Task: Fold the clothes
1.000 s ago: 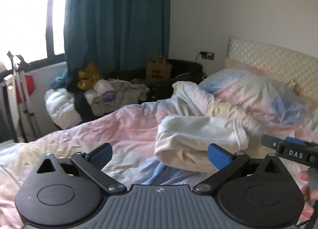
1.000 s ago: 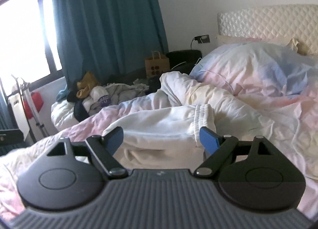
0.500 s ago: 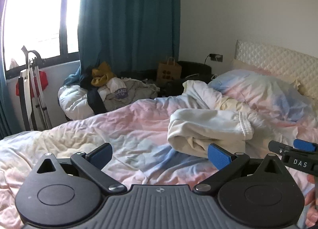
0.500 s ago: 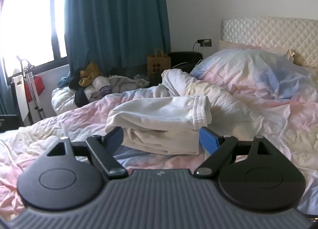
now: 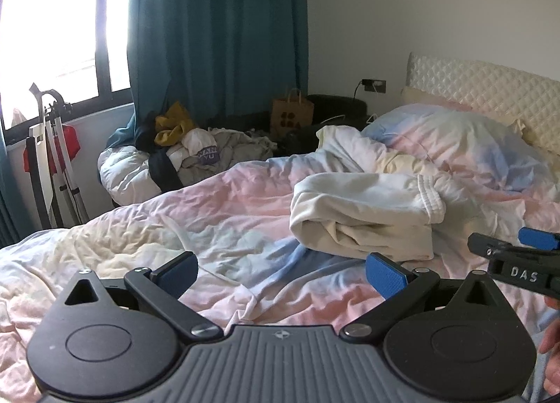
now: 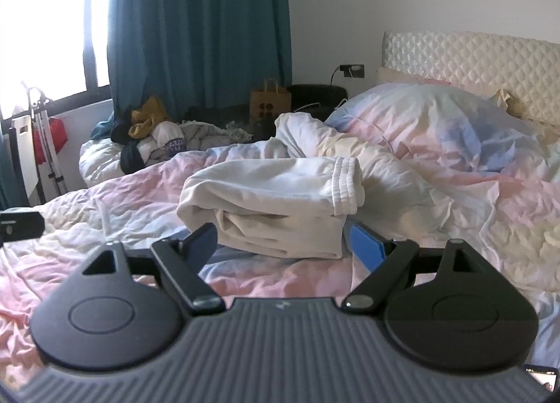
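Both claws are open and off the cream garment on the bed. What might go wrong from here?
The folded cream garment sits on a rumpled duvet, so its loose lower layers may slump open. The right claw is close to its near edge and might snag it. The left claw might pinch duvet instead.

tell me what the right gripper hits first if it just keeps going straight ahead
Most likely the folded cream garment. The right gripper is open, and the garment's near edge lies on the duvet right ahead between its fingers, though exact depth is unclear.
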{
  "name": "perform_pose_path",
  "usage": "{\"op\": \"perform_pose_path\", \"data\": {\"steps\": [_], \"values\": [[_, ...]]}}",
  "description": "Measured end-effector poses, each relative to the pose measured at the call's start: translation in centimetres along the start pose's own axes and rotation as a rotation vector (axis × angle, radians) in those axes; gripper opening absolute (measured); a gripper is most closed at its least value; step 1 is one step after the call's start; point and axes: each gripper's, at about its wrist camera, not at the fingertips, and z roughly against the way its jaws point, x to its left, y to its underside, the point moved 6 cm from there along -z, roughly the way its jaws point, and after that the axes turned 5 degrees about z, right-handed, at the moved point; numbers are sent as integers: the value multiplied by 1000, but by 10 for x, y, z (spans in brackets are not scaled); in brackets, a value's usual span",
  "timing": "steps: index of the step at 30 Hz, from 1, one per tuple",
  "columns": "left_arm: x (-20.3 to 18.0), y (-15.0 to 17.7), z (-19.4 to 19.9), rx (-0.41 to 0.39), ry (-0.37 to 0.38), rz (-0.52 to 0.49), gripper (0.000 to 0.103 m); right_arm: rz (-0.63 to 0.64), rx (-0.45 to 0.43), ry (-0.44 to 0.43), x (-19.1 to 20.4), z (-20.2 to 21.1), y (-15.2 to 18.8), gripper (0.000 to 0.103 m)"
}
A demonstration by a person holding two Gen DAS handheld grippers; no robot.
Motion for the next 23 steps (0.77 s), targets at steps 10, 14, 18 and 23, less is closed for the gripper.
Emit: {"op": "perform_pose_path", "data": {"steps": [10, 14, 18, 23], "values": [[5, 5, -7, 18, -16, 14, 103, -20, 29, -1, 1, -6, 5, 85], [7, 4, -7, 12, -18, 19, 103, -16, 27, 2, 1, -6, 5, 85], [5, 5, -7, 16, -23, 16, 103, -22, 27, 1, -1, -6, 5, 85], [2, 6, -6, 12, -19, 6, 103, -20, 27, 3, 0, -5, 5, 85]]}}
